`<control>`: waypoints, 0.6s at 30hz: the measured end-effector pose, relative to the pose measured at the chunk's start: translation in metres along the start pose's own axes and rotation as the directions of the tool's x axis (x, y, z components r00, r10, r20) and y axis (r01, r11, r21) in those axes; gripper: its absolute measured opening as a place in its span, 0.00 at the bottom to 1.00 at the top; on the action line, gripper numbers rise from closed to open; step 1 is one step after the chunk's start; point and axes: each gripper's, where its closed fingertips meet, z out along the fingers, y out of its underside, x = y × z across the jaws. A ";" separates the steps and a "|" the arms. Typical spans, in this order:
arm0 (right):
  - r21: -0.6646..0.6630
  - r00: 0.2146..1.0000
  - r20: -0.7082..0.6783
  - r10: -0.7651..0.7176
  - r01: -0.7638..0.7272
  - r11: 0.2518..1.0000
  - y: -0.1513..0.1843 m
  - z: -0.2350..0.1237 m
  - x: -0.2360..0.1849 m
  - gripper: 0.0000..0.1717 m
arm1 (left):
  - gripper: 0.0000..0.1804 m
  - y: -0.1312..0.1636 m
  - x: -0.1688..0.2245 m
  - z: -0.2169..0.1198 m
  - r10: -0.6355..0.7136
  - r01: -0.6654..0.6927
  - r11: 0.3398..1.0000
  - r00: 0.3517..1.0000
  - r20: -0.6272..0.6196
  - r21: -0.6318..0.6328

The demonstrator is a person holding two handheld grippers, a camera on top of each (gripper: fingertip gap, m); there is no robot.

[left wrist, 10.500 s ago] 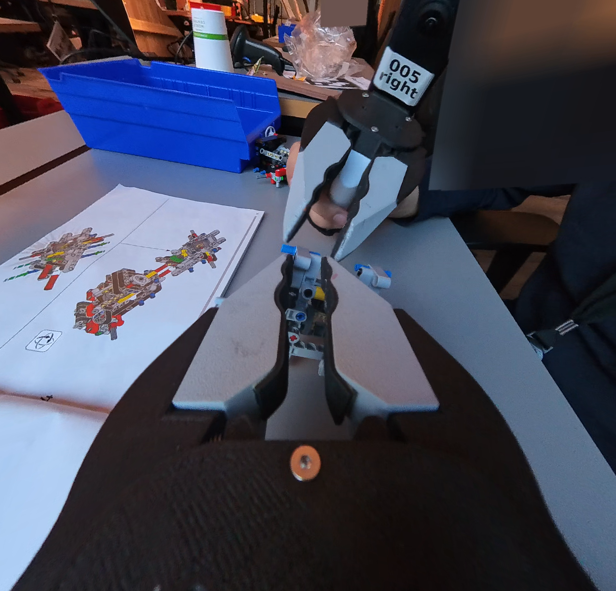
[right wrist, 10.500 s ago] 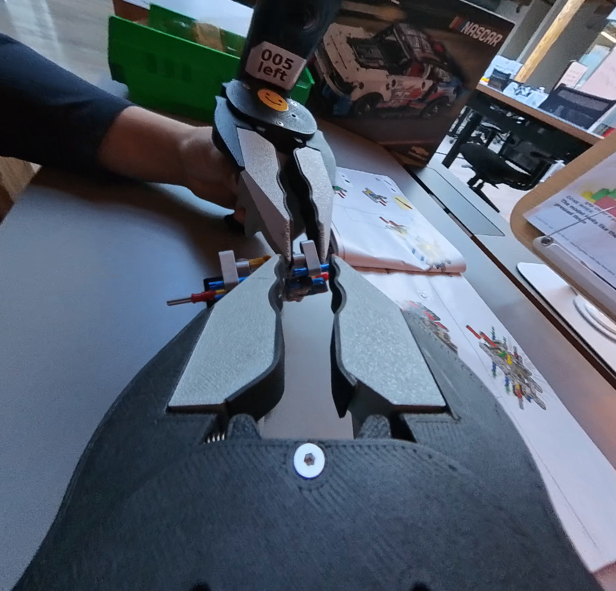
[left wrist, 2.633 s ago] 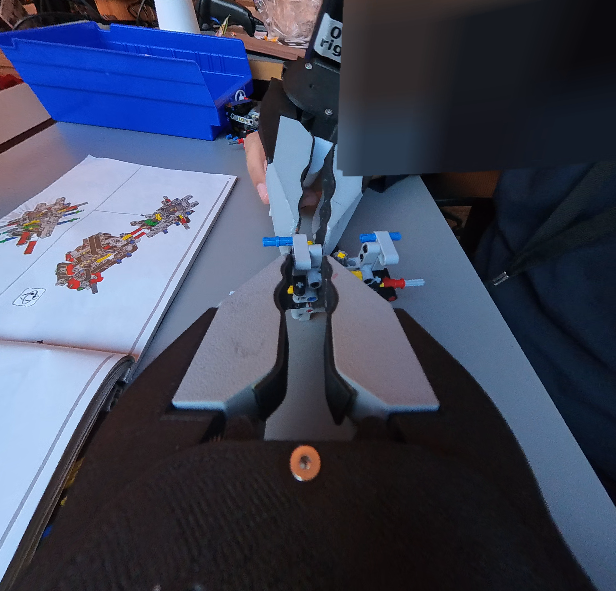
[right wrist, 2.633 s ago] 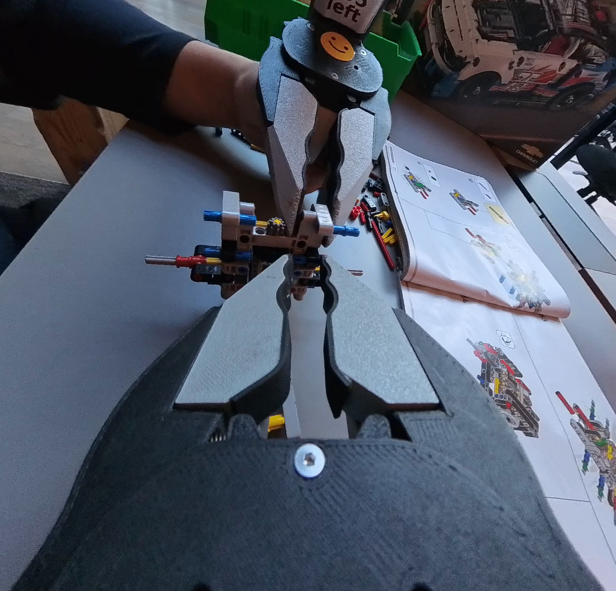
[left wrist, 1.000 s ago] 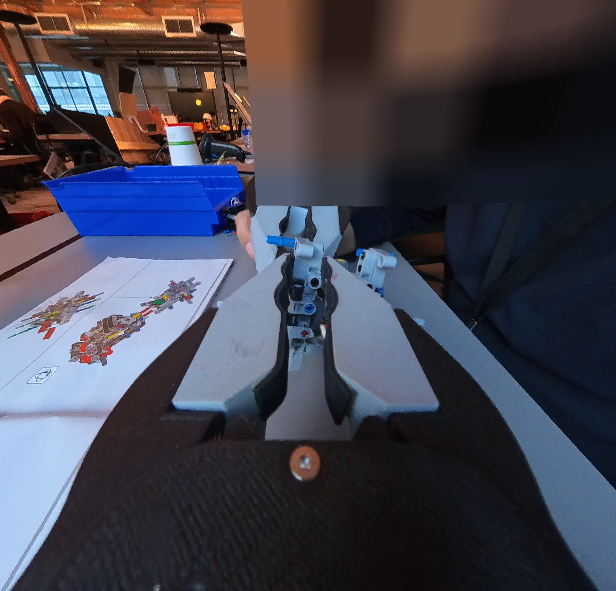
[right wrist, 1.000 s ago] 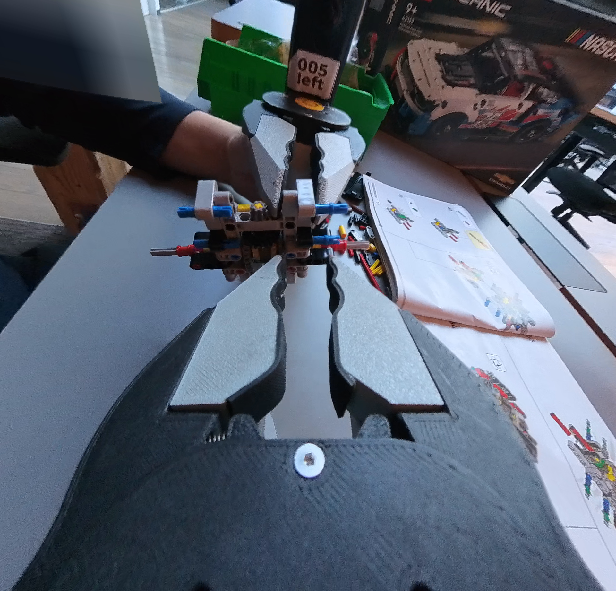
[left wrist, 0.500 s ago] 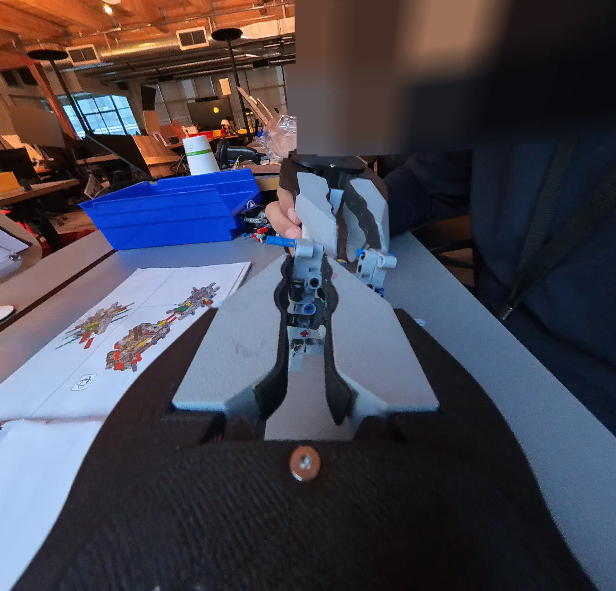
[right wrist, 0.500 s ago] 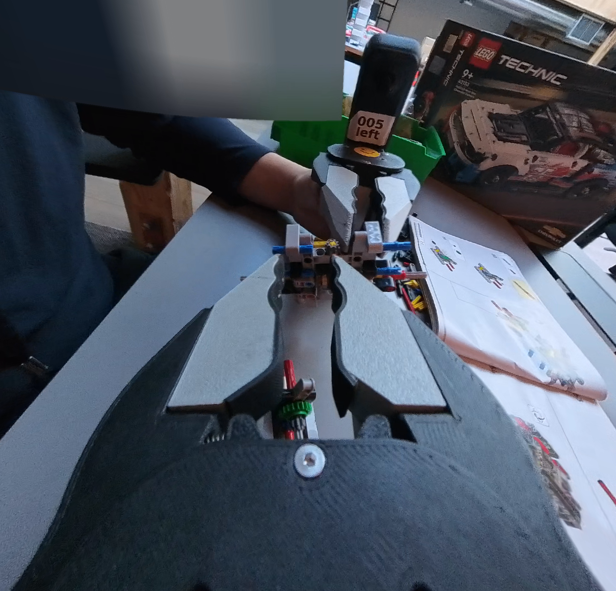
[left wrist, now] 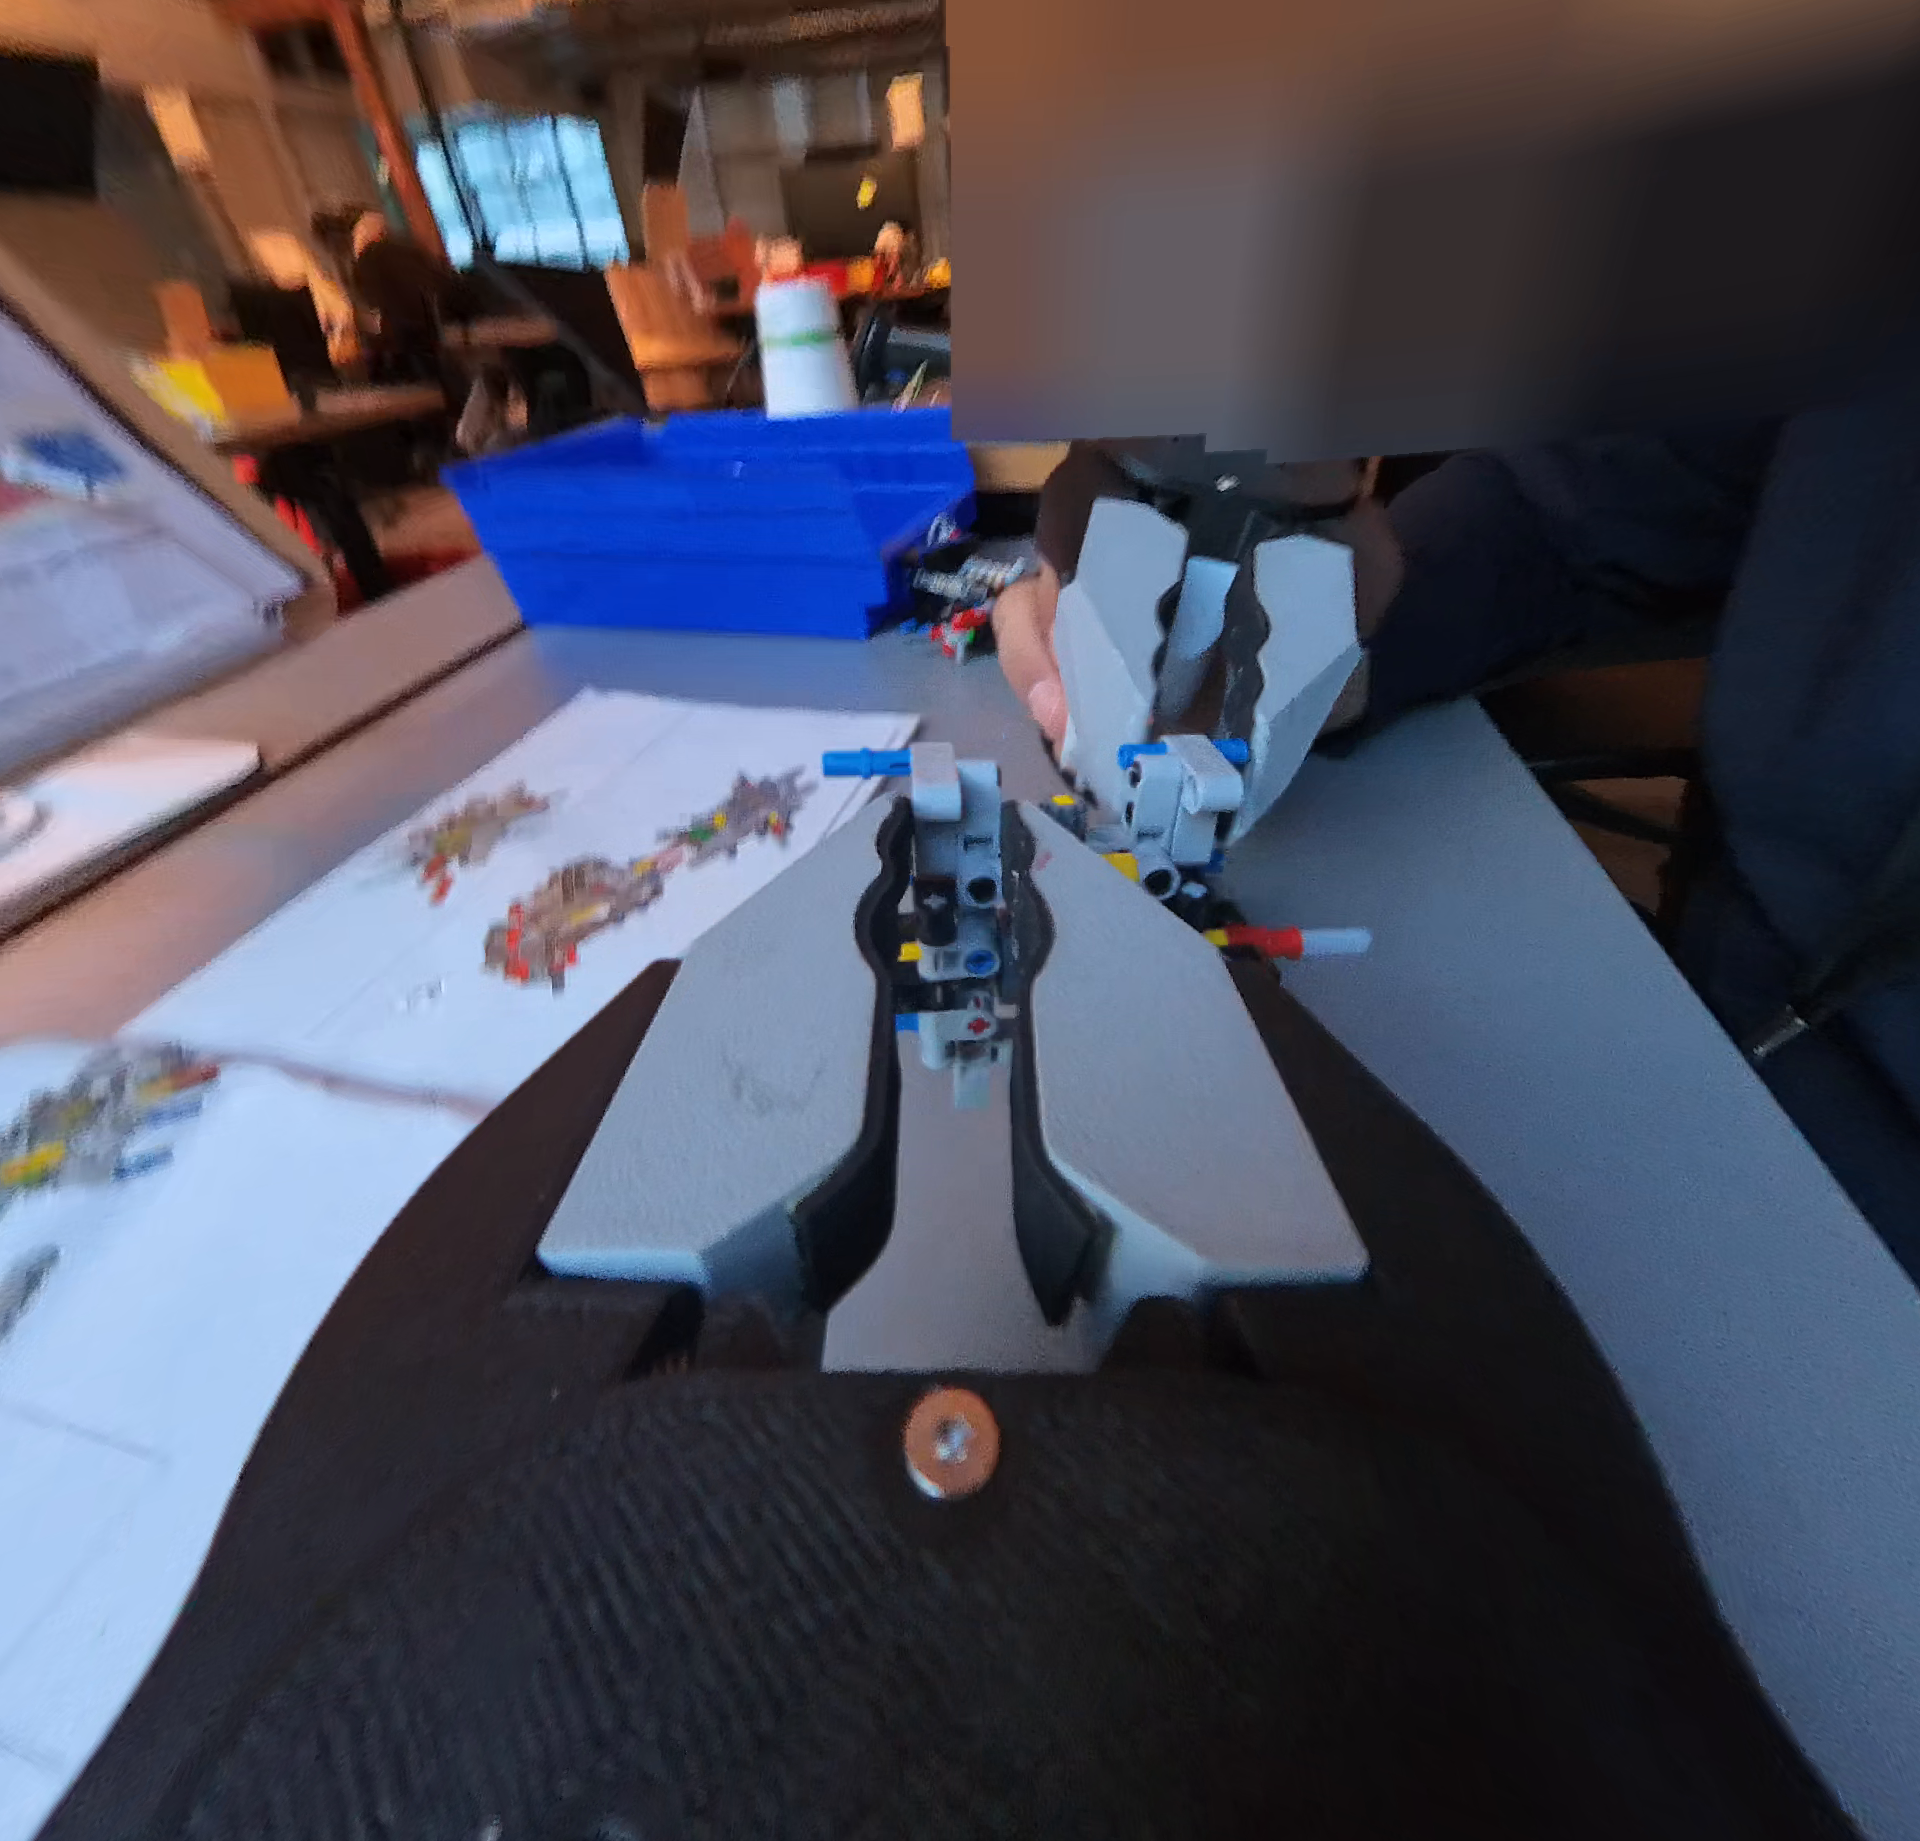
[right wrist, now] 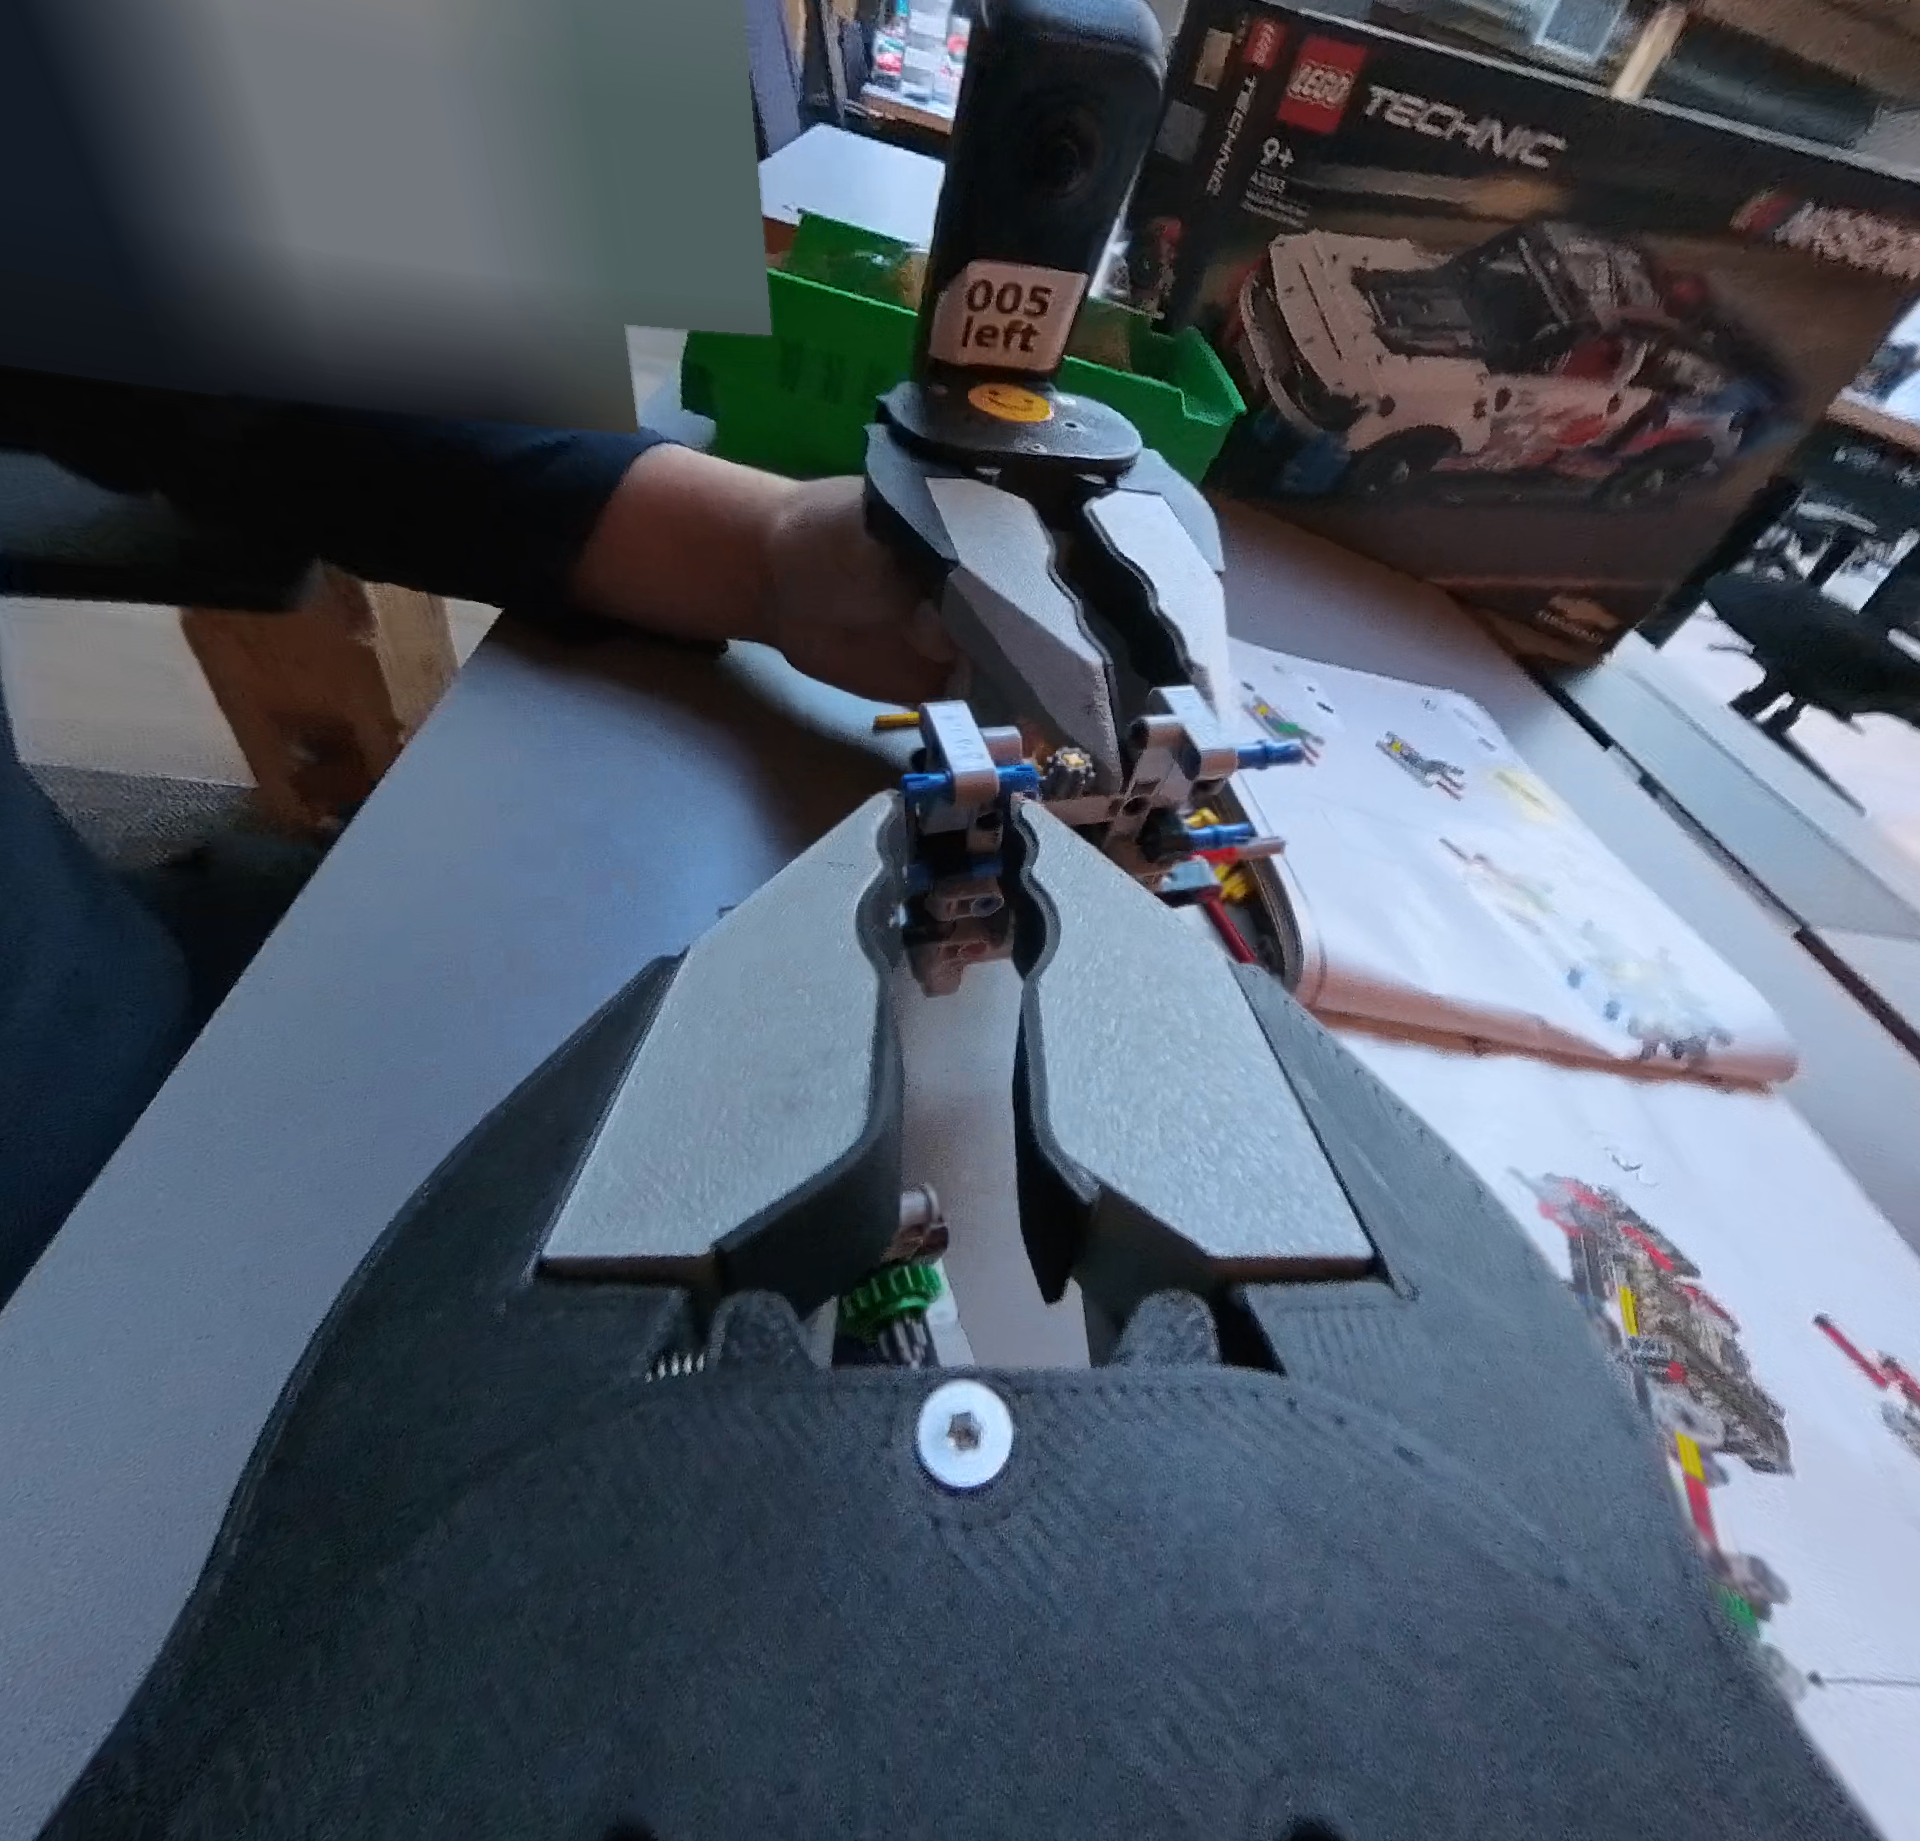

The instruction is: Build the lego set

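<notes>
1. Left wrist view: the left gripper [left wrist: 956, 887] points level and forward over the grey surface [left wrist: 1507, 960]. Its fingers [left wrist: 790, 1022] stand narrow, pads pressed on both sides of one end of a grey brick assembly [left wrist: 961, 918], held just above the surface.
2. A blue pin [left wrist: 862, 763] sticks out leftward from the top of the assembly. A red-and-grey axle [left wrist: 1294, 941] juts out to the right of it.
3. Beyond the assembly, the right gripper [left wrist: 1195, 752] comes in from the far side, tilted down toward the assembly's other end, a hand [left wrist: 1029, 648] behind it. This view does not settle whether its fingers press on that end.
4. Left of the assembly an open instruction booklet [left wrist: 644, 835] lies flat. Behind it stands a blue bin [left wrist: 717, 534].
5. Right wrist view: the right gripper [right wrist: 961, 856] reaches forward and slightly down. Its fingers [right wrist: 1143, 1043] are narrow and closed on the near end of the brick assembly [right wrist: 961, 887].
6. Opposite, the left gripper [right wrist: 1153, 742] slants down onto the assembly's far end, held by a hand [right wrist: 831, 596] with a dark sleeve [right wrist: 343, 503].
7. Right of the assembly lies the booklet [right wrist: 1507, 908]; behind the left gripper are a green bin [right wrist: 810, 378] and a toy car box [right wrist: 1538, 337].
8. A green gear [right wrist: 888, 1308] lies on the surface under the right gripper's fingers, nearer the camera than the assembly.
</notes>
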 end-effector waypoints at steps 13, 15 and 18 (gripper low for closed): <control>-0.017 0.998 -0.006 0.066 -0.066 0.998 0.014 -0.001 0.013 0.00 | 0.14 0.037 0.035 -0.001 -0.169 0.136 0.928 0.983 -0.067 -0.347; -0.026 0.996 0.002 0.086 -0.086 0.996 0.017 -0.002 0.014 0.00 | 0.00 0.037 0.040 0.001 -0.126 0.086 0.942 0.986 -0.106 -0.325; -0.063 0.993 0.036 0.117 -0.114 0.991 0.025 0.002 0.011 0.00 | 0.00 0.031 0.032 0.000 -0.146 0.119 0.955 0.986 -0.078 -0.272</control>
